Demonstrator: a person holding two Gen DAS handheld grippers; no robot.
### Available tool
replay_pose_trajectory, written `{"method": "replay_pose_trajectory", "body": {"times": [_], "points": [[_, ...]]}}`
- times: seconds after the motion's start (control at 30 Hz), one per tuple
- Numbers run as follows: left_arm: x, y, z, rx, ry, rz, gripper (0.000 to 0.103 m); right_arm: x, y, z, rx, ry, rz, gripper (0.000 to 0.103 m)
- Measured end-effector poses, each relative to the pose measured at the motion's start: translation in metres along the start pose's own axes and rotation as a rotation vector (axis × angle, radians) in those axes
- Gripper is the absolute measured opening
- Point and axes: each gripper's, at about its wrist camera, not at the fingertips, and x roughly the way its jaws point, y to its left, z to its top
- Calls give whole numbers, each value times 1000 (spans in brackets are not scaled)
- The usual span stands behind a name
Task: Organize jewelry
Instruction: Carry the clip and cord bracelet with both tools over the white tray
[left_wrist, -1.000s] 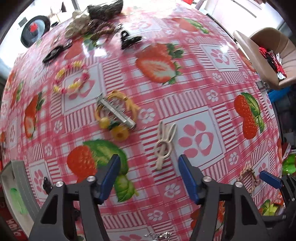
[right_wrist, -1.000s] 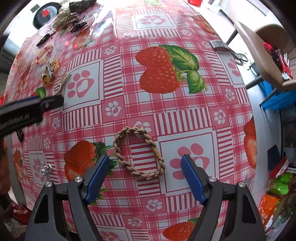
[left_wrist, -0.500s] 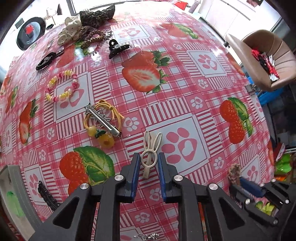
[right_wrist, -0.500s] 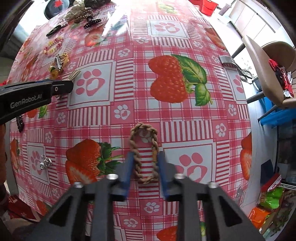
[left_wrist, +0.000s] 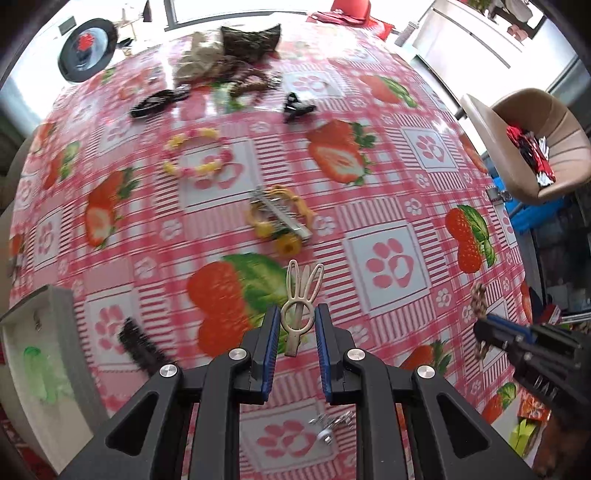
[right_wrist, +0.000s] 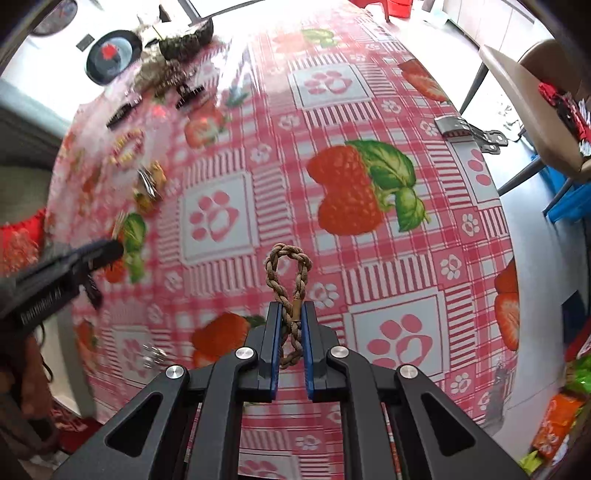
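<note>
1. While both wrist views look steeply down, the bench (left_wrist: 388, 206) fills most of each frame, draped in a red-and-white checked cloth printed with strawberries and paw marks.
2. At the right edge of the left wrist view stands a beige chair (left_wrist: 532, 147) with red, black and white items on its seat.
3. At the lower left of that view lies a pale tray (left_wrist: 40, 369) with something green inside.
4. Toward the top of the left wrist view sits a heap of hair accessories (left_wrist: 229, 55), with a black claw clip (left_wrist: 297, 107) and a pink-and-yellow bead bracelet (left_wrist: 195, 155) below it.
5. Near the centre lies a yellow hair tie (left_wrist: 280, 218) with a metal clip across it.
6. The left tongs (left_wrist: 295, 328) at the lower centre of their view pinch a cream rabbit-shaped hair clip (left_wrist: 301, 302), its ears pointing up the frame.
7. The right tongs (right_wrist: 291, 328) at the lower centre of their own view are pressed onto a braided rope bracelet (right_wrist: 290, 273), squeezed into a narrow loop that sticks out above the tips.
8. A small silver trinket (left_wrist: 328, 424) lies on the cloth below the left tongs.
</note>
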Motion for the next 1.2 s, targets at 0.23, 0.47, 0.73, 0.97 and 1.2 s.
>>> {"method": "replay_pose_trajectory", "body": {"times": [0.23,0.47,0.73,0.97,1.2], "points": [[-26,43,-22,-82,-22,23,26,-5,24,8,-17,-10,55,11],[-47,81,-41,-160,-48,55,26,-8,71,10,-108,-14,96,11],[-69,134,-75,-269,-66,104,26,-8,139,12,-248,-6,153,11],[-81,181,-111,-378,-66,154,26,-3,211,10,-384,14,219,11],[-83,230,-149,-498,-49,216,26,11,291,0,-531,51,293,11]]}}
